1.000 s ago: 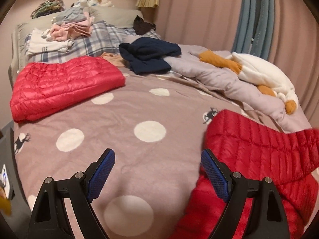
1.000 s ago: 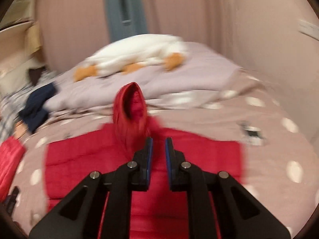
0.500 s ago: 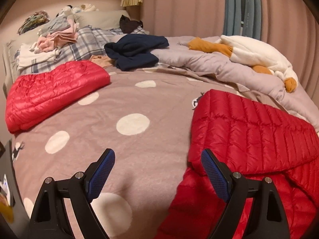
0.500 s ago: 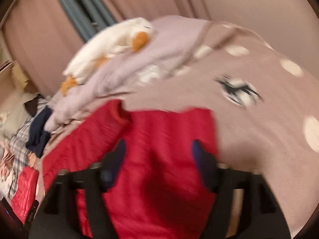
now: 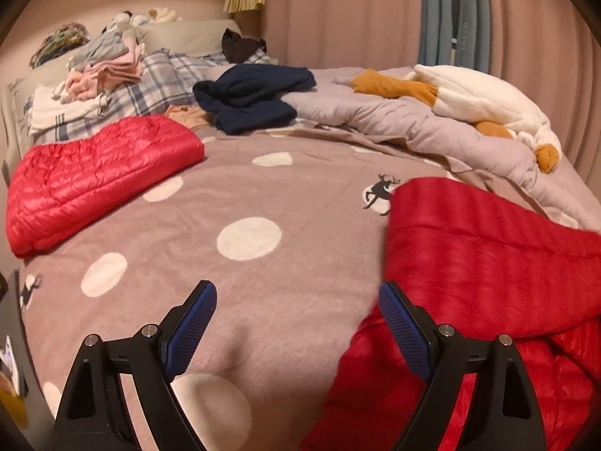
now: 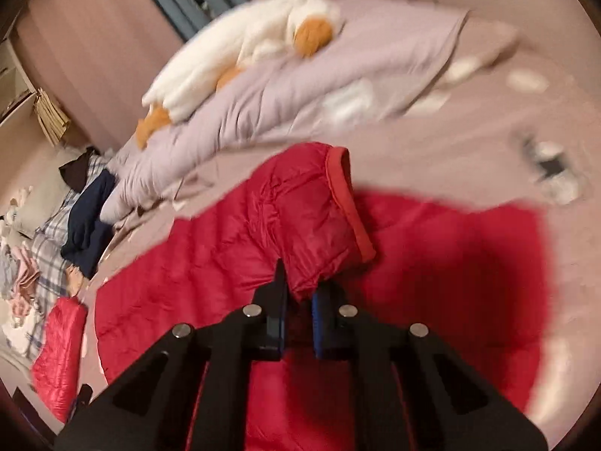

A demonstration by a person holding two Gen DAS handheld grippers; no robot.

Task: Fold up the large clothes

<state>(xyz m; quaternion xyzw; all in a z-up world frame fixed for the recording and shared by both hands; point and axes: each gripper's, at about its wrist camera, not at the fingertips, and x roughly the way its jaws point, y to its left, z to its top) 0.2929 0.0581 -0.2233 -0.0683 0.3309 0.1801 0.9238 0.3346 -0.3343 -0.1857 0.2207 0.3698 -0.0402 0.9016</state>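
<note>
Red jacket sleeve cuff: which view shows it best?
Right wrist view. The sleeve cuff sits centre frame, the right gripper closing on the sleeve. Left wrist view shows only the jacket body; cuff out of sight.

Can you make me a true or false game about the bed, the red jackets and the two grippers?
1. The right gripper is closing on a sleeve of the red puffer jacket. True.
2. The left gripper holds a sock. False: it is open, with only the dotted blanket between its jaws.
3. A second red jacket lies folded nearer the pillows. True.
4. The navy garment hangs on the curtain. False: it lies crumpled on the bed.
5. A white and orange plush toy rests on the lilac duvet. True.
</note>
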